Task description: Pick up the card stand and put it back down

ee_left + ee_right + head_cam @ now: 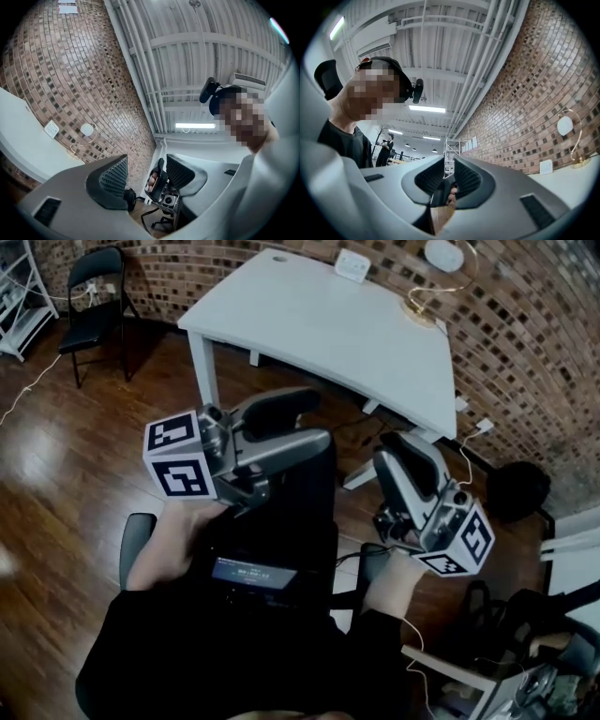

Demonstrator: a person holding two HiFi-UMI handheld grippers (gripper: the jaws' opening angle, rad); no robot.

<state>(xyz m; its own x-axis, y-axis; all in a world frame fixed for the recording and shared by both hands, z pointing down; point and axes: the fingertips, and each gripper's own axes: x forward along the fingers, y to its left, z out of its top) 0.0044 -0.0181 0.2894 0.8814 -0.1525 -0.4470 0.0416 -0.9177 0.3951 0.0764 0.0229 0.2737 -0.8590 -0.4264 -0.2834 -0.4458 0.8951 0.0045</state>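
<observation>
White desk [319, 324], card stand [419, 307] well apart from wide empty left tool [300, 423] and narrow empty right tool [401, 454]; that tight gap might topple it.

A white worktop [319, 324] stands on the far side against a brick wall [544, 352], with a small white box [352, 264] at its far edge. A black folding chair [92, 296] sits far left on the dark wooden floor [66, 484], beside a white shelf rack [17, 296]. A black bag [517, 488] lies to the right.
</observation>
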